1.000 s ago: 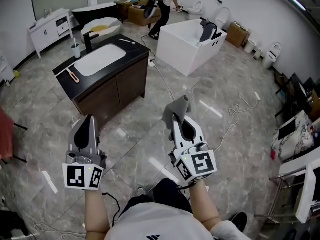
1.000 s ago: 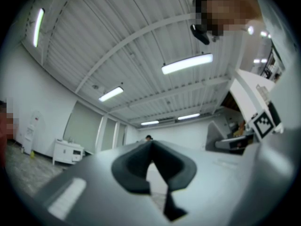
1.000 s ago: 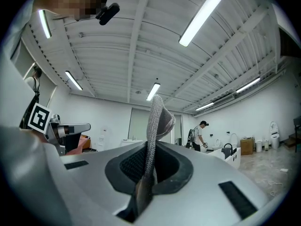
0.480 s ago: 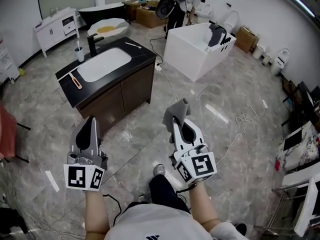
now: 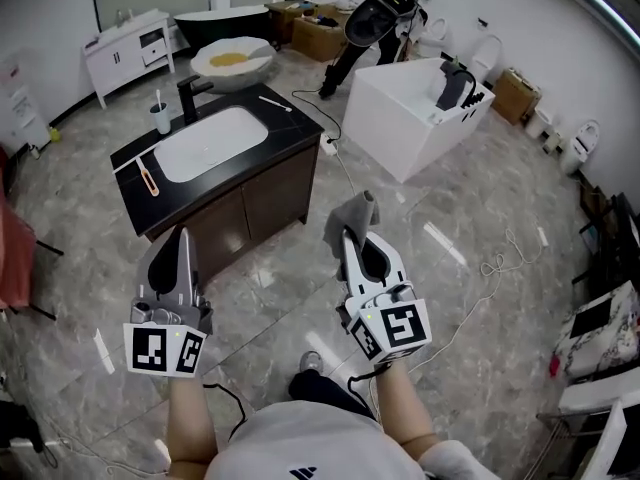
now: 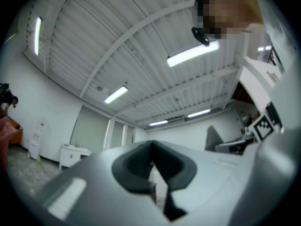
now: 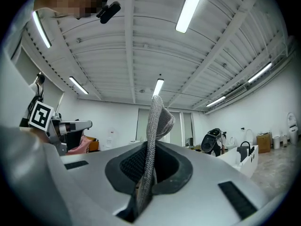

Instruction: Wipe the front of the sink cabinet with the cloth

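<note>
The sink cabinet [image 5: 262, 200] has dark wood doors, a black top and a white basin [image 5: 208, 141]; it stands ahead and to the left in the head view. A grey cloth [image 5: 355, 211] sticks up from my right gripper [image 5: 351, 240], which is shut on it; in the right gripper view the cloth [image 7: 153, 135] runs up between the closed jaws. My left gripper [image 5: 176, 248] is shut and holds nothing; its jaws meet in the left gripper view [image 6: 154, 173]. Both grippers are held over the floor, short of the cabinet front.
A white bathtub [image 5: 415, 113] stands to the right behind the cabinet, with a person [image 5: 375, 18] bent over behind it. Cables [image 5: 490, 258] trail on the marble floor. A black tap [image 5: 190, 93] and a cup [image 5: 161, 116] sit on the cabinet top. A white cabinet [image 5: 130, 43] is at the far left.
The cabinet and tub have shifted closer and lower in the head view as I step forward. Both grippers keep their hold and pose. The person by the tub has moved right.
</note>
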`<act>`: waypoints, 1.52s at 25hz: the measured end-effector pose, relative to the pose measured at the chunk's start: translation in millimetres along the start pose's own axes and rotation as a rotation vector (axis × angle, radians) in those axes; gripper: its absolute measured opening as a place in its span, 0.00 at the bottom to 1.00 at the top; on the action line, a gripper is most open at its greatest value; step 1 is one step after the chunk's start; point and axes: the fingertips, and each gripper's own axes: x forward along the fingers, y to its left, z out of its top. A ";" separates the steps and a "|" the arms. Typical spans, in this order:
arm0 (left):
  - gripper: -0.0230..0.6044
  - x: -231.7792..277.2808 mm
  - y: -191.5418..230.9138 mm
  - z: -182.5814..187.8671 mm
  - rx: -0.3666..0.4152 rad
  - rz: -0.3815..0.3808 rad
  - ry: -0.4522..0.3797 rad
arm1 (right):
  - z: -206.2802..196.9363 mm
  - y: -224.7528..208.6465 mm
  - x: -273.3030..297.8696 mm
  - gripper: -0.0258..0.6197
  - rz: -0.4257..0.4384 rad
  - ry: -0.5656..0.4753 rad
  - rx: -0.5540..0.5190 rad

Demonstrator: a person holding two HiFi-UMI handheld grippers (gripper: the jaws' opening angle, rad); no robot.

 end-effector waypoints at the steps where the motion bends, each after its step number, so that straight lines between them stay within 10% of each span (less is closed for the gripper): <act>1: 0.04 7.5 -0.7 -1.8 0.001 0.008 -0.002 | -0.3 -6.8 6.7 0.04 0.009 -0.001 -0.001; 38: 0.04 156.0 25.1 -70.7 0.038 0.154 0.036 | -50.7 -101.5 161.2 0.04 0.175 0.026 0.049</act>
